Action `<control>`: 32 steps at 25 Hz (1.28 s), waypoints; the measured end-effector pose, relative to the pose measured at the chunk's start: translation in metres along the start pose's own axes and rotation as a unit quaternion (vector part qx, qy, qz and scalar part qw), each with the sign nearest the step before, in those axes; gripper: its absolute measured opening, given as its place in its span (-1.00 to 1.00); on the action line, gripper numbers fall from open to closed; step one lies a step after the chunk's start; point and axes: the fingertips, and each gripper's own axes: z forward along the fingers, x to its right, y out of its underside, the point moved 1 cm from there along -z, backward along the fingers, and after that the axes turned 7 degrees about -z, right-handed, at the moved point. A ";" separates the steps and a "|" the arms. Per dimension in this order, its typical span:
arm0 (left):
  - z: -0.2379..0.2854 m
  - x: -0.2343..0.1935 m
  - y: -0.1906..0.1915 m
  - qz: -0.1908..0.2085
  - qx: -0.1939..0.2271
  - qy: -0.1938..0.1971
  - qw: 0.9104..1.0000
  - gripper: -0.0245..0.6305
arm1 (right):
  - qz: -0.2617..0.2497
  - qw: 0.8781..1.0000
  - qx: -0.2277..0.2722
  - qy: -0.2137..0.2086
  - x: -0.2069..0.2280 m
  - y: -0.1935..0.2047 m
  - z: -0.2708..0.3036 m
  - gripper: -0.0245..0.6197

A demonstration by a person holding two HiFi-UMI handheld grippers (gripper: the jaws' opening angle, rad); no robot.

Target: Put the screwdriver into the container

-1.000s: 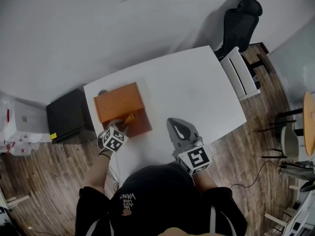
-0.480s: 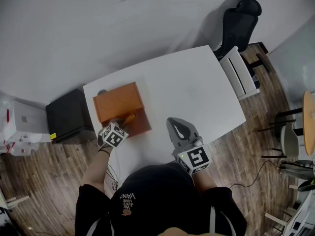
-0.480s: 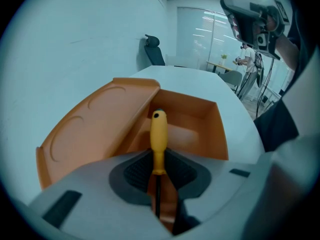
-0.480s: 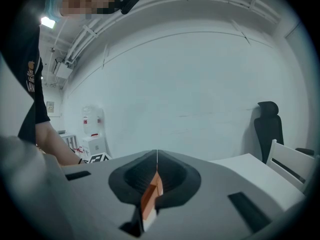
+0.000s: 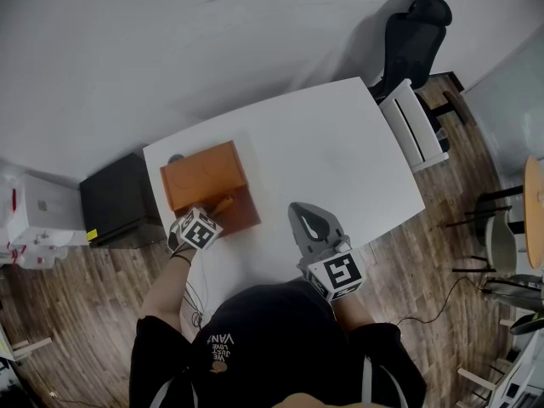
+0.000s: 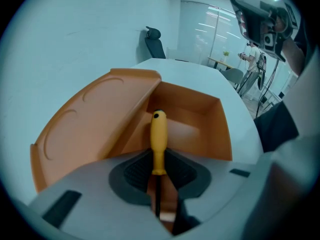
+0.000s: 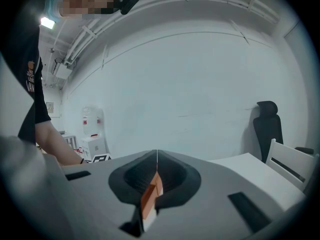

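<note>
One smooth yellow-handled screwdriver (image 6: 159, 136) is clenched in the left claw (image 6: 159, 176), its rounded handle poking over the open, smooth-walled orange rectangular container (image 6: 200, 109) on the white bench (image 5: 323, 160). The right claw (image 7: 156, 169) is clenched shut and empty.

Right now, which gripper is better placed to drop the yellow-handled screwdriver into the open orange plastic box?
Left. The left gripper clamps the yellow-handled screwdriver, whose handle points down into the open orange plastic box. The right gripper is shut on nothing, over the white table, apart from the box.

Glossy plastic screwdriver (image 6: 159, 139), matt container (image 6: 223, 134)
</note>
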 end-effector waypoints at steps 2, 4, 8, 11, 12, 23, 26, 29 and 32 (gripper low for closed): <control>0.000 -0.001 0.000 -0.002 -0.001 0.002 1.000 -0.68 | 0.001 1.000 0.000 0.000 0.000 0.001 0.000 -0.89; 0.001 0.000 0.000 -0.005 -0.002 0.005 1.000 -0.68 | 0.002 1.000 -0.001 0.000 0.000 0.003 0.000 -0.89; 0.001 0.000 0.000 -0.008 -0.006 0.012 1.000 -0.68 | 0.001 1.000 -0.001 -0.003 0.000 0.002 0.001 -0.89; 0.001 -0.001 -0.001 -0.007 -0.007 0.014 1.000 -0.68 | 0.000 1.000 -0.001 -0.005 0.000 0.001 0.001 -0.89; 0.001 -0.001 -0.001 -0.007 -0.007 0.014 1.000 -0.68 | 0.000 1.000 0.000 -0.005 0.000 0.001 0.000 -0.89; 0.001 0.002 0.000 -0.001 -0.010 0.026 1.000 -0.68 | -0.001 1.000 0.001 -0.007 0.000 0.000 -0.001 -0.89; 0.000 0.003 0.001 -0.001 -0.013 0.031 0.999 -0.68 | -0.001 1.000 0.001 -0.007 0.000 0.000 -0.002 -0.89; 0.000 0.003 0.000 -0.001 -0.011 0.034 0.999 -0.66 | -0.001 1.000 0.000 -0.007 0.000 0.001 -0.001 -0.89; 0.000 0.004 0.001 -0.002 -0.013 0.036 0.999 -0.64 | 0.000 1.000 0.000 -0.008 -0.001 0.002 -0.002 -0.89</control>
